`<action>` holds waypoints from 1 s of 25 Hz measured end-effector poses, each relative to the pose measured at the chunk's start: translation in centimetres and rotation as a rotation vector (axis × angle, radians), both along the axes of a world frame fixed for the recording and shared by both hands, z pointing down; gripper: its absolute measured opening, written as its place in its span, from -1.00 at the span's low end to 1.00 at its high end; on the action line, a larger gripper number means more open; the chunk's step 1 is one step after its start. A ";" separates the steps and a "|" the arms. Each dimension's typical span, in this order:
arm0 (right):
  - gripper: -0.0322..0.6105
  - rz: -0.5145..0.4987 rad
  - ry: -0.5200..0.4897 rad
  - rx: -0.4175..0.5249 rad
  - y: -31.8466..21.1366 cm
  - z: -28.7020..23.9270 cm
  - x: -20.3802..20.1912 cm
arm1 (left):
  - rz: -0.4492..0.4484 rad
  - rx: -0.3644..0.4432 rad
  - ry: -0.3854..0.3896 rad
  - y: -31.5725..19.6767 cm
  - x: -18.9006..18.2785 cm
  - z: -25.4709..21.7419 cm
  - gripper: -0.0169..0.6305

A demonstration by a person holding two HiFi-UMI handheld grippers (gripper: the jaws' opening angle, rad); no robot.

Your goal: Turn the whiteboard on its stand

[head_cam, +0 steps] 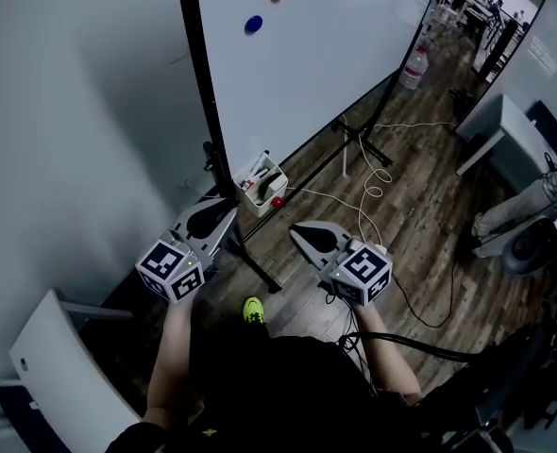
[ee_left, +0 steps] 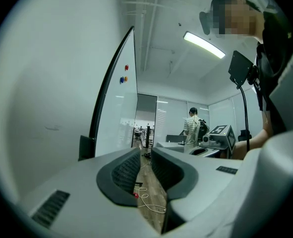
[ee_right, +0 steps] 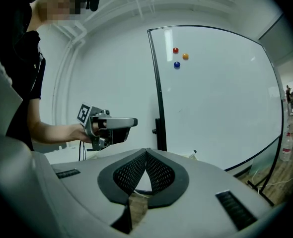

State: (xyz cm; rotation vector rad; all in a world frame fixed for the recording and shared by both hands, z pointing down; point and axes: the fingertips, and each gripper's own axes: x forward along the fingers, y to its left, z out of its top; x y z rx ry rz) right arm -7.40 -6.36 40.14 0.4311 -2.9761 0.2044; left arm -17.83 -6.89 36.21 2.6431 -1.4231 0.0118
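The whiteboard (head_cam: 326, 45) stands upright on its black stand (head_cam: 256, 264), edge-on to the wall, with red, orange and blue magnets near its top. Its black side post (head_cam: 203, 74) is just beyond my left gripper (head_cam: 227, 206), which hangs close to the post without touching it. The left jaws stand a little apart with nothing between them (ee_left: 145, 153). My right gripper (head_cam: 295, 228) hovers to the right, in front of the board face (ee_right: 216, 93). Its tips meet, with nothing held (ee_right: 146, 151). The left gripper (ee_right: 109, 128) also shows in the right gripper view.
A white tray (head_cam: 260, 182) with markers hangs at the board's lower edge. Cables (head_cam: 373, 192) trail over the wood floor by the far stand leg (head_cam: 363, 142). A water bottle (head_cam: 413, 67), a desk (head_cam: 491, 125) and a person (head_cam: 529, 201) are to the right. A wall (head_cam: 71, 111) is on the left.
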 end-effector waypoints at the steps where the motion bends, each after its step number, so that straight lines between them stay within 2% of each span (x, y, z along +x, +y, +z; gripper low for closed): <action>1: -0.89 0.005 0.000 0.000 -0.4 0.0 -0.4 | 0.000 0.004 -0.001 -0.6 -0.5 -0.2 -0.70; 2: -0.89 0.010 0.001 0.001 -0.8 0.1 -0.9 | 0.000 0.008 -0.001 -1.2 -1.0 -0.4 -0.64; 10: -0.89 0.056 0.014 0.005 -4.2 0.3 -3.7 | 0.015 0.059 -0.027 -5.7 -3.7 -2.5 -0.56; 16: -0.89 0.100 0.025 0.005 -7.7 2.3 -5.1 | -0.020 0.097 -0.075 -10.2 -5.8 -1.7 -0.31; 25: -0.89 0.151 0.032 0.011 -8.6 1.6 -6.3 | 0.048 0.134 -0.135 -13.8 -5.6 -3.8 -0.31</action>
